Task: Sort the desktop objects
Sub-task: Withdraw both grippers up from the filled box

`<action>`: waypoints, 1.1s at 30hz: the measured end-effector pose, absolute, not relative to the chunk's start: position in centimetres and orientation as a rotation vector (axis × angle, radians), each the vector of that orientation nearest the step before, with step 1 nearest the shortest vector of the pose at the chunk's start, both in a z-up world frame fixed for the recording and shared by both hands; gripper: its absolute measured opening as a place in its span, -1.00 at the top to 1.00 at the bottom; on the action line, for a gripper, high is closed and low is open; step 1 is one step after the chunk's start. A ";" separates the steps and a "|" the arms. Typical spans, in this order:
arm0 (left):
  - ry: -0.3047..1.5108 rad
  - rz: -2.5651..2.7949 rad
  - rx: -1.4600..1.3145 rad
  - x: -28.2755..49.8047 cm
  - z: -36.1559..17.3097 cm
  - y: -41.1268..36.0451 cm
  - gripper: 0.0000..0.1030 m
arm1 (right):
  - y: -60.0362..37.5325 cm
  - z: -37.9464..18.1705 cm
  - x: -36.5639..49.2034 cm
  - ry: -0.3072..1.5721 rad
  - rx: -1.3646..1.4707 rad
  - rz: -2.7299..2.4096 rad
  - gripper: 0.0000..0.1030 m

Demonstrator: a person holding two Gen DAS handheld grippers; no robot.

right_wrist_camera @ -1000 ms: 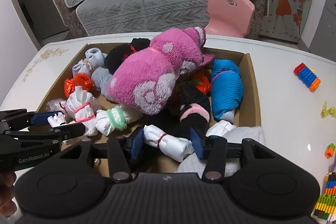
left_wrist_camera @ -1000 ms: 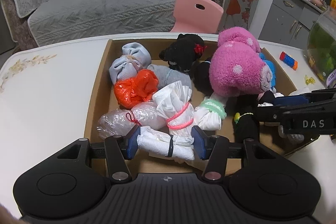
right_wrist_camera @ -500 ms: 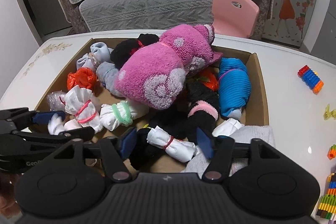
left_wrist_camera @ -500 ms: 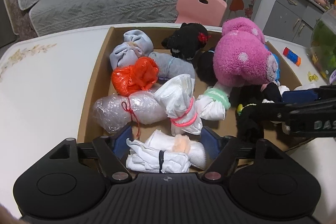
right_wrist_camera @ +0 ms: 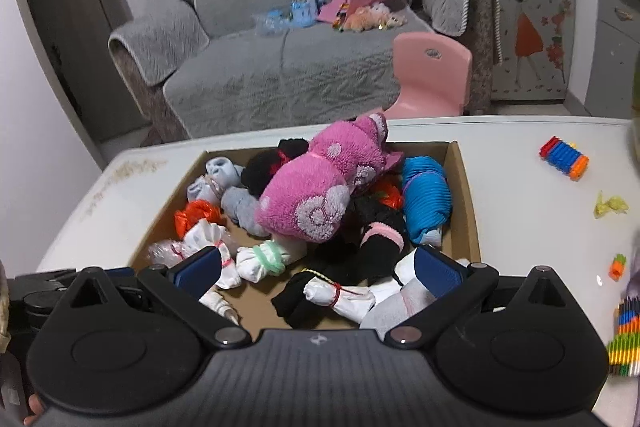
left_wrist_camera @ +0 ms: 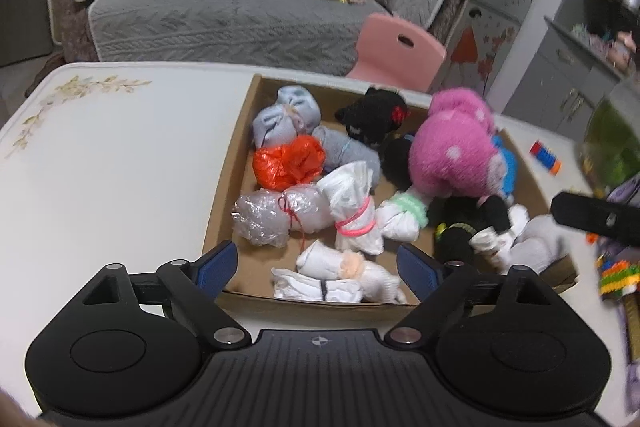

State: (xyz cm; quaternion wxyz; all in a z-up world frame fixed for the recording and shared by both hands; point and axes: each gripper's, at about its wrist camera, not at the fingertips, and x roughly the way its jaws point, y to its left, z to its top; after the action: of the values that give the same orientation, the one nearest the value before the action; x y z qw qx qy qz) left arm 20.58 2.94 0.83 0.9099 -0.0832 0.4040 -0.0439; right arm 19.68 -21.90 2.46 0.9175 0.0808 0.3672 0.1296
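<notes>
Inside cardboard box (left_wrist_camera: 224, 203): sock bundles (left_wrist_camera: 352, 215) (many, tied).

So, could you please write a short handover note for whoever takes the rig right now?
Left gripper: jaws opening, nothing pressed; a white bundle lies below them inside the box.
Right gripper: jaws opening wide, nothing held; a white roll with a red band lies loose below, also in the box.
Done: box holds many tied bundles, including the pink fuzzy one and a blue roll.
Left: toy bricks, a yellow scrap and an orange piece sit on the table to the box's right.
</notes>
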 end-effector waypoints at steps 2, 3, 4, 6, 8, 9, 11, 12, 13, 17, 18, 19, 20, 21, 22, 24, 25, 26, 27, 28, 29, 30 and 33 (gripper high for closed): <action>0.803 -0.094 -0.159 19.9 1.3 2.4 -0.78 | -22.0 2.4 19.0 0.729 0.184 0.263 -0.99; 0.784 -0.091 -0.136 19.4 1.3 1.9 -0.78 | -21.9 2.3 18.6 0.714 0.187 0.260 -0.99; 0.763 -0.084 -0.103 18.9 1.3 1.4 -0.78 | -21.8 2.1 18.3 0.700 0.189 0.253 -0.99; 0.740 -0.071 -0.017 18.3 1.5 0.0 -0.78 | -21.8 1.4 17.9 0.677 0.188 0.242 -0.99; 0.686 -0.085 0.070 17.6 1.9 -1.4 -0.81 | -20.9 0.7 18.3 0.709 0.133 0.224 -0.99; 0.663 -0.089 0.098 17.1 1.9 -2.0 -0.85 | -20.3 0.6 18.5 0.716 0.085 0.222 -0.99; 0.625 -0.097 0.111 16.5 1.8 -2.6 -0.99 | -19.6 0.5 18.4 0.690 0.016 0.207 -0.99; 0.611 -0.106 0.124 16.2 1.8 -2.9 -0.99 | -19.5 0.5 18.4 0.680 0.000 0.201 -0.99; 0.602 -0.105 0.137 16.1 1.8 -3.1 -0.99 | -19.7 0.6 18.4 0.672 0.001 0.193 -0.99; 0.581 -0.095 0.142 15.6 2.0 -3.3 -0.99 | -21.2 1.0 18.8 0.658 0.091 0.173 -0.99; 0.583 -0.106 0.128 15.5 2.1 -3.1 -0.99 | -21.5 1.0 18.8 0.657 0.106 0.157 -0.99; 0.586 -0.117 0.118 15.4 2.1 -3.1 -0.99 | -21.6 1.1 18.9 0.658 0.115 0.142 -0.99; 0.588 -0.125 0.111 15.4 2.2 -3.1 -0.99 | -21.7 1.1 18.8 0.654 0.123 0.132 -0.99; 0.591 -0.128 0.104 15.3 2.3 -3.1 -0.99 | -21.8 1.2 18.8 0.651 0.128 0.121 -0.99; 0.597 -0.127 0.096 15.2 2.4 -3.2 -0.99 | -21.9 1.2 18.8 0.648 0.130 0.112 -0.99; 0.608 -0.128 0.078 15.2 2.6 -3.2 -0.99 | -21.8 1.3 18.7 0.639 0.138 0.109 -1.00; 0.618 -0.138 0.068 15.2 2.7 -3.1 -0.99 | -21.9 1.4 18.6 0.634 0.143 0.111 -0.99; 0.626 -0.153 0.057 15.2 2.8 -3.1 -0.99 | -21.8 1.5 18.5 0.631 0.145 0.114 -0.99; 0.628 -0.169 0.042 15.2 2.8 -3.0 -0.99 | -21.8 1.5 18.5 0.628 0.146 0.115 -0.99; 0.630 -0.164 0.038 15.2 2.8 -3.0 -0.99 | -21.8 1.6 18.4 0.625 0.146 0.116 -0.99; 0.633 -0.153 0.041 15.2 2.8 -3.0 -0.99 | -21.8 1.6 18.3 0.623 0.146 0.120 -0.99; 0.640 -0.142 0.046 15.3 2.8 -3.1 -0.99 | -21.7 1.7 18.2 0.622 0.145 0.123 -1.00; 0.688 -0.111 0.032 16.0 2.5 -2.7 -0.99 | -21.7 1.7 18.1 0.619 0.144 0.127 -0.99</action>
State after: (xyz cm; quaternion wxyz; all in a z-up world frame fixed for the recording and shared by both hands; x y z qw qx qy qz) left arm 16.02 -2.71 2.45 0.9397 0.0157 0.3371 -0.0546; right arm 18.12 -21.67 1.75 0.9480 0.0705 0.3039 0.0625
